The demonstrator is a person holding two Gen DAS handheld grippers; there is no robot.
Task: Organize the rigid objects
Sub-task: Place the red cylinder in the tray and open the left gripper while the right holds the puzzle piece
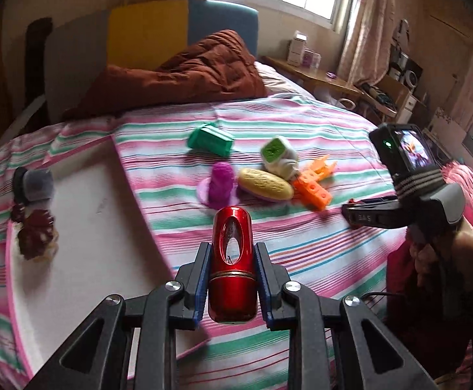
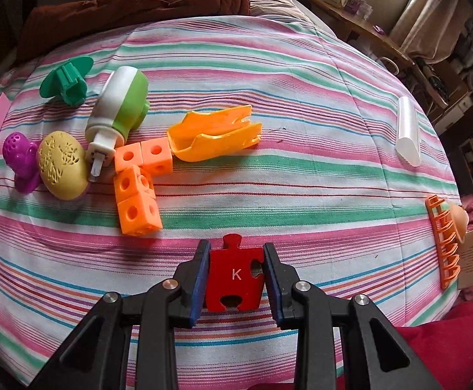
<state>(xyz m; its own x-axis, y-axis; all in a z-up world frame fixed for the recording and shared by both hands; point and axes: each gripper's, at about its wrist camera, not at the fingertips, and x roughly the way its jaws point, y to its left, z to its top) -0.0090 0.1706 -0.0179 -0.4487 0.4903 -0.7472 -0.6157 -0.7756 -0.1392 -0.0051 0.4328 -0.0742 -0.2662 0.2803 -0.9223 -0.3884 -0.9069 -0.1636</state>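
My left gripper (image 1: 232,260) is shut on a shiny red metal cylinder (image 1: 232,269) and holds it above the striped bed beside a white tray with pink rim (image 1: 83,214). My right gripper (image 2: 236,266) is shut on a red puzzle piece marked K (image 2: 235,279); it also shows in the left wrist view (image 1: 360,217). On the bed lie a green piece (image 2: 67,81), a white-green bottle shape (image 2: 119,110), a purple piece (image 2: 20,159), a yellow oval (image 2: 62,169), orange cubes (image 2: 137,191) and an orange scoop (image 2: 217,133).
A dark red figure (image 1: 36,230) with a grey cap lies on the tray's left edge. A white tube (image 2: 409,130), an orange rack (image 2: 444,243) and a small book lie at the bed's right. A brown quilt (image 1: 184,71) and a nightstand (image 1: 314,71) lie behind.
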